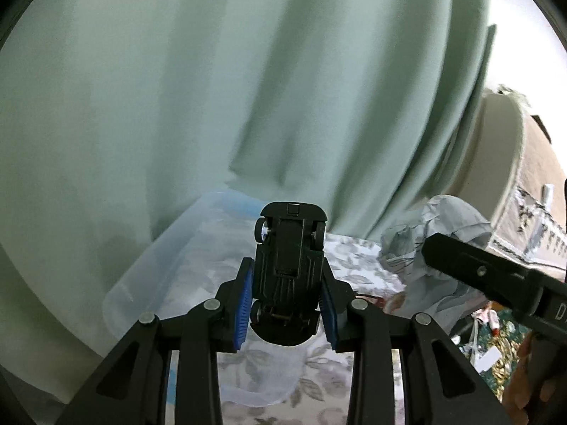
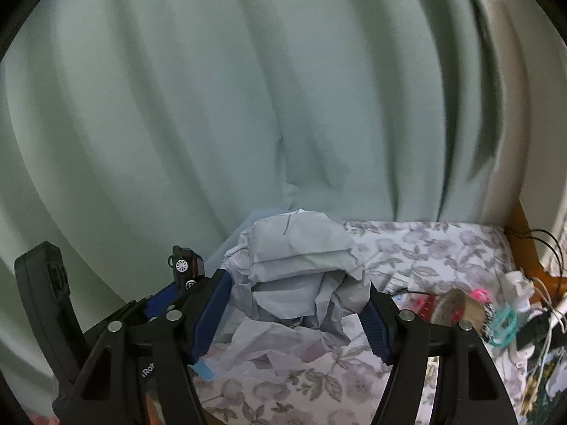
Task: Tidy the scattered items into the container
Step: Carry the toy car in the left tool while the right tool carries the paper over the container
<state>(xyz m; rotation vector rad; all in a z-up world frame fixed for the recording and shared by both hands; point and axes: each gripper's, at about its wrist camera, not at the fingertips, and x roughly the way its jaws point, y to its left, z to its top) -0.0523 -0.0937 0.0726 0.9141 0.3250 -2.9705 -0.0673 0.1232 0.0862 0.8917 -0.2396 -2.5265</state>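
My left gripper [image 1: 287, 276] is shut on a black toy car [image 1: 288, 258], which stands nose-up with its underside and white wheels toward the camera. Below and to the left of the car lies a translucent plastic container [image 1: 141, 265] on the bed. My right gripper [image 2: 297, 292] is shut on a big wad of crumpled grey paper [image 2: 301, 248], its blue pads pressed into both sides. In the right wrist view the toy car [image 2: 184, 265] shows at the left, in the left gripper's blue pads [image 2: 163, 295]. The grey paper [image 1: 439, 219] also appears at the right of the left wrist view.
A pale green curtain [image 2: 248, 88] hangs close behind everything. The bed has a grey floral sheet [image 2: 425, 248]. At the right edge lie small clutter: a teal clip [image 2: 503, 329], pink hair ties [image 2: 480, 295], white cables [image 2: 553, 318] and a wooden frame [image 2: 521, 233].
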